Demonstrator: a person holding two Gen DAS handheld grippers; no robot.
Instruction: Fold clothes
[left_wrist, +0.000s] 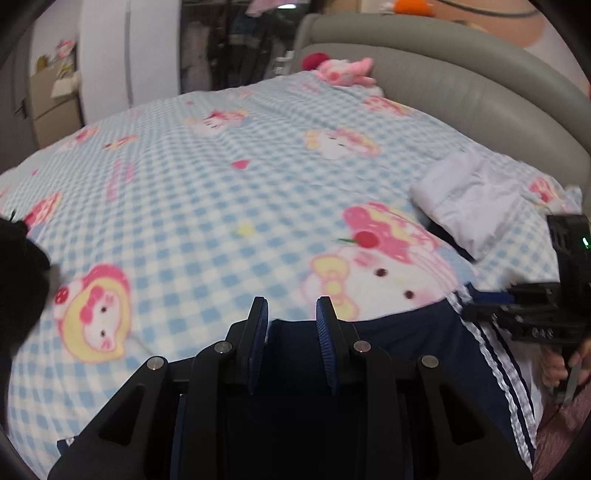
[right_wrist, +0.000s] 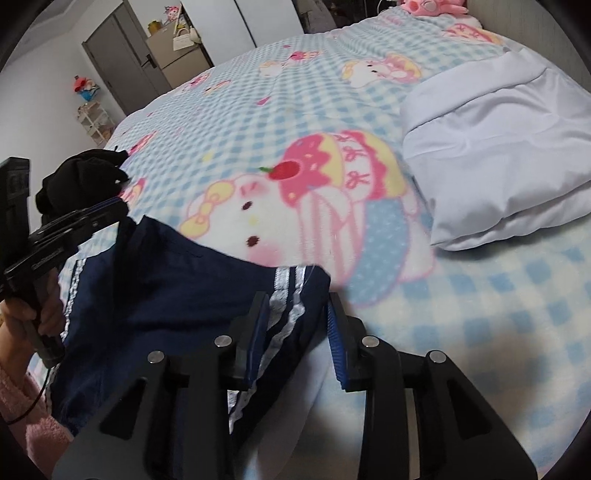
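Note:
A navy garment with white side stripes (left_wrist: 406, 354) lies at the near edge of the bed; it also shows in the right wrist view (right_wrist: 166, 280). My left gripper (left_wrist: 291, 314) is over its dark top edge, jaws apart with cloth between the blue pads. My right gripper (right_wrist: 297, 314) is over the striped corner, jaws apart, and shows in the left wrist view (left_wrist: 491, 306). The left gripper shows in the right wrist view (right_wrist: 107, 214) with its fingers close together at the garment's far corner; whether either pair pinches the cloth is unclear.
A folded white garment (right_wrist: 498, 147) lies on the checked cartoon blanket (left_wrist: 221, 184) to the right. A black cloth item (right_wrist: 77, 181) lies at the left. A pink plush toy (left_wrist: 347, 70) sits by the grey headboard (left_wrist: 480, 96).

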